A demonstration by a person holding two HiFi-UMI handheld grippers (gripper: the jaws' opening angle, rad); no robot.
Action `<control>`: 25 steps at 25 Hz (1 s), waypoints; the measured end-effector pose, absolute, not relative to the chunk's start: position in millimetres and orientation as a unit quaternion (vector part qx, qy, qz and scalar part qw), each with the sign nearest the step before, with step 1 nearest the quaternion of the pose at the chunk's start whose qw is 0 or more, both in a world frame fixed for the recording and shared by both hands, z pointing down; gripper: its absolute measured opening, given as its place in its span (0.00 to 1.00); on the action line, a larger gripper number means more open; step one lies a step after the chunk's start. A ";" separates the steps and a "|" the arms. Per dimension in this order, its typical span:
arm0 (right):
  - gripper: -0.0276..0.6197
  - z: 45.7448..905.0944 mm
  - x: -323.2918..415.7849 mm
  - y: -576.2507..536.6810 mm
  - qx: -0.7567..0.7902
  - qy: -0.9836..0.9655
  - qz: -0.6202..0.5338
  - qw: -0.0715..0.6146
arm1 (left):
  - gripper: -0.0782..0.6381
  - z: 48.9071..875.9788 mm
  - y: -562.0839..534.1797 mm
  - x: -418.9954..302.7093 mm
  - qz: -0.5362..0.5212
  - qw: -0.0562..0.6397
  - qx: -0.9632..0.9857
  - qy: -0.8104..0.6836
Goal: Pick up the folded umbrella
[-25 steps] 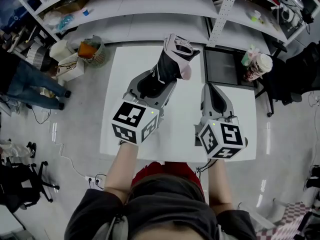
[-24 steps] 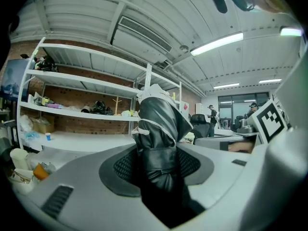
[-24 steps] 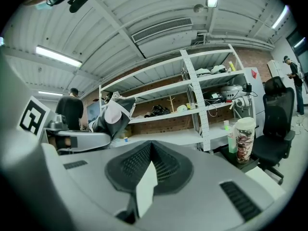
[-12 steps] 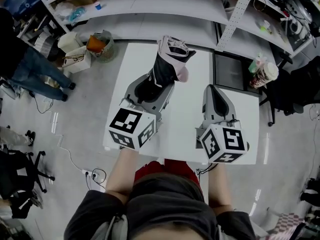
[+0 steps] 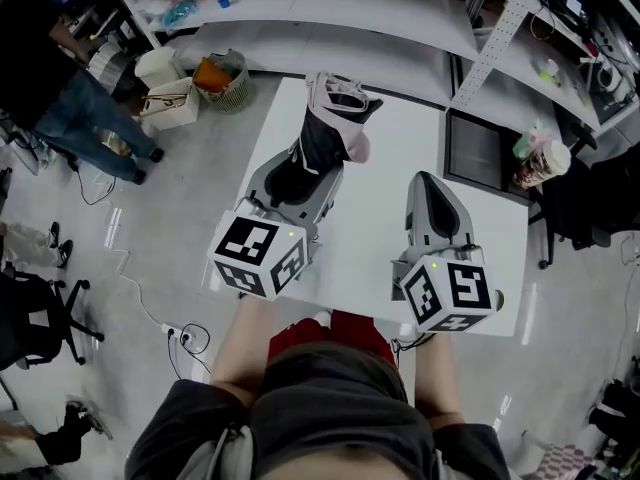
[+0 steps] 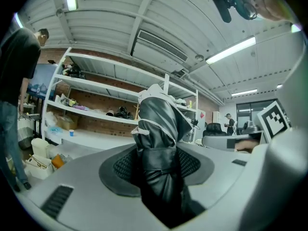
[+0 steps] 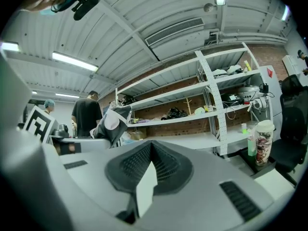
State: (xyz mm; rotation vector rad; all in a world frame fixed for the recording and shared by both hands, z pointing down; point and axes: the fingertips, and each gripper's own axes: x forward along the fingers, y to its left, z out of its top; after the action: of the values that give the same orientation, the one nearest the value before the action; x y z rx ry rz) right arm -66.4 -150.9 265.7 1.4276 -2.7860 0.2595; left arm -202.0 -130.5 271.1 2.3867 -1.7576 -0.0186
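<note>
The folded umbrella, black with a pale pink and white end, sticks out forward from my left gripper, which is shut on it above the white table. In the left gripper view the black folded cloth of the umbrella fills the space between the jaws of the left gripper. My right gripper hovers over the table's right part, shut, with nothing between its jaws. From the right gripper view the umbrella shows off to the left of the right gripper.
A patterned cup and a green bottle stand by a dark side table on the right. Bags and a basket sit on the floor at the back left, near a standing person. Long white shelves run behind the table.
Both grippers have drifted across the table, the left one still carrying the umbrella. The head view has slid, so the table now sits further right in it.
</note>
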 end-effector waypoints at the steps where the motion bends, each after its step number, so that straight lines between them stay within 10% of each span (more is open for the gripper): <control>1: 0.07 265.5 -68.7 -149.2 0.452 -0.889 0.081 0.001 | 0.39 271.3 -128.4 -205.2 -0.007 0.089 0.800 -0.594; 25: 0.07 255.2 -113.6 -109.1 0.412 -0.909 0.059 0.004 | 0.39 273.3 -83.9 -252.3 -0.022 0.098 0.777 -0.622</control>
State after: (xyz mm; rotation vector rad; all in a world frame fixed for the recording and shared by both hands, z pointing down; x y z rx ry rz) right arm -113.6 -109.1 255.2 1.2907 -2.8499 0.1843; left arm -252.3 -83.9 273.3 2.2995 -1.8397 -0.0666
